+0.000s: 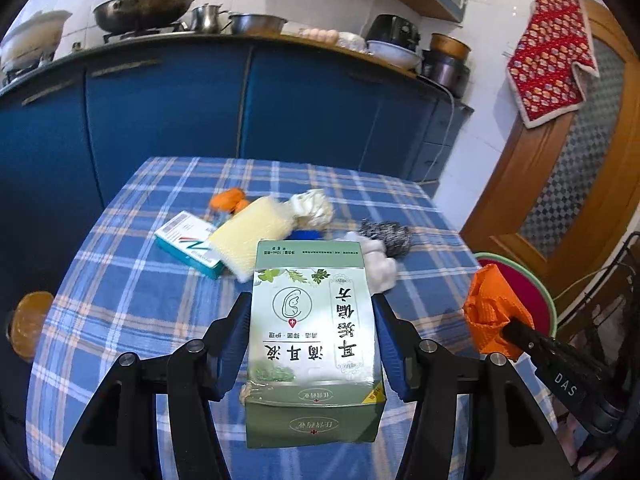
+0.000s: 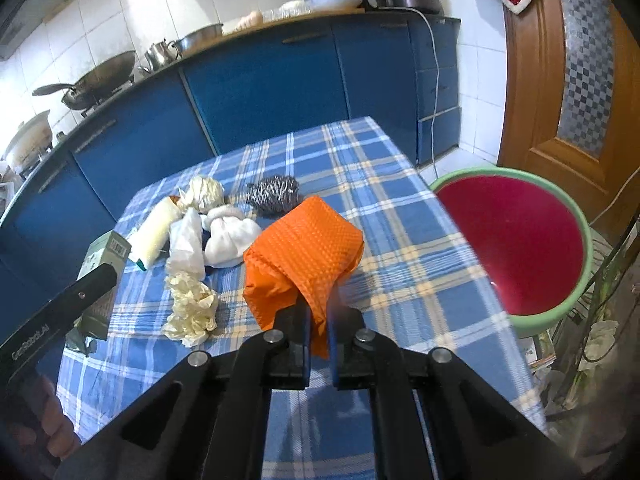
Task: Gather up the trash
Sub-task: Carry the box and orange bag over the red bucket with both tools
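Left gripper (image 1: pixel 314 344) is clamping a green carton (image 1: pixel 314 336) by its two long side faces, blue pads flat against them. Carton's long axis is running straight ahead along the fingers, printed face up, far end pointing toward the trash pile; carton is being held above the checked tablecloth (image 1: pixel 132 292).

Right gripper (image 2: pixel 319 322) is pinching an orange cloth (image 2: pixel 304 252), jaws nearly closed on a fold. Cloth is bunching forward and up from the fingertips, over the tablecloth's right half, near the basin.

Basin (image 2: pixel 576 220), green rim and red inside, is sitting just beyond the tablecloth's right edge, lower than it. Visible part of its inside is showing no trash.

On the tablecloth, left of the orange cloth: steel scourer (image 2: pixel 274 194), white wad (image 2: pixel 230 240), folded white wrapper (image 2: pixel 186 244), crumpled cream tissue (image 2: pixel 192 308), yellow sponge (image 2: pixel 154 234), pale paper ball (image 2: pixel 206 192). From the left wrist view, a teal-and-white box (image 1: pixel 188 242) is lying flat beside the sponge, long axis diagonal, plus something orange (image 1: pixel 228 199) behind it.
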`<state>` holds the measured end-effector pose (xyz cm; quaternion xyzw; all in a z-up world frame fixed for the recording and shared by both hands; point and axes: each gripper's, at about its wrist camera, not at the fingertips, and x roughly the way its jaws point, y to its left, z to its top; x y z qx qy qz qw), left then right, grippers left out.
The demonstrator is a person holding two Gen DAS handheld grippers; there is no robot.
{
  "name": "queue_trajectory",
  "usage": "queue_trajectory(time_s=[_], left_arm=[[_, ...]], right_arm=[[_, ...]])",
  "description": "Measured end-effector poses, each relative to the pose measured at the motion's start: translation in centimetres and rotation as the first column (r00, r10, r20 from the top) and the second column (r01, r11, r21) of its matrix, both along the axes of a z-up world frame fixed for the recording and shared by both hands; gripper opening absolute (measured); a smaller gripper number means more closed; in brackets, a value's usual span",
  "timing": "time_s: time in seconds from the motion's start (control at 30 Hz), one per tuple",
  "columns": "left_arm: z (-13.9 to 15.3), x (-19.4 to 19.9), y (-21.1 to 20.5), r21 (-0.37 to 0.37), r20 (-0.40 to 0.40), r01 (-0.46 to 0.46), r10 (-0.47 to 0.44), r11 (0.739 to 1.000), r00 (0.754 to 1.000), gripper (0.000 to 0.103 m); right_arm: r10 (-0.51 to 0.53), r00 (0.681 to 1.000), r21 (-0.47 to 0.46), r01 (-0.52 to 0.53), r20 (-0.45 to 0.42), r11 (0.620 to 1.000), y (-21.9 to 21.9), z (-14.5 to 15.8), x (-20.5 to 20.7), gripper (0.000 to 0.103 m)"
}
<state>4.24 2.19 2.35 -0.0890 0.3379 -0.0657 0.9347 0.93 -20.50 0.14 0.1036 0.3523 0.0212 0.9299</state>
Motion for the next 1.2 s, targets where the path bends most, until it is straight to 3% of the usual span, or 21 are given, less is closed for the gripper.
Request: queue_trajectory(time_s=[0.4,1.2], left_arm=[[1.2,1.3,-4.5,0.004,0.032,0.135,-0.135,0.991,0.99,0.06],[2.0,5.2,-15.3,0.054,0.022,0.289,-0.291,0.956,0.956,0.059]], right_arm=[[-0.075,0.995,0.009,0.075,0.07,0.997,-3.7,2.1,-1.7,0.009],[-0.225,0.972,0.053,0.221,0.069,0.974,-12.7,1.4,-0.7,0.009]])
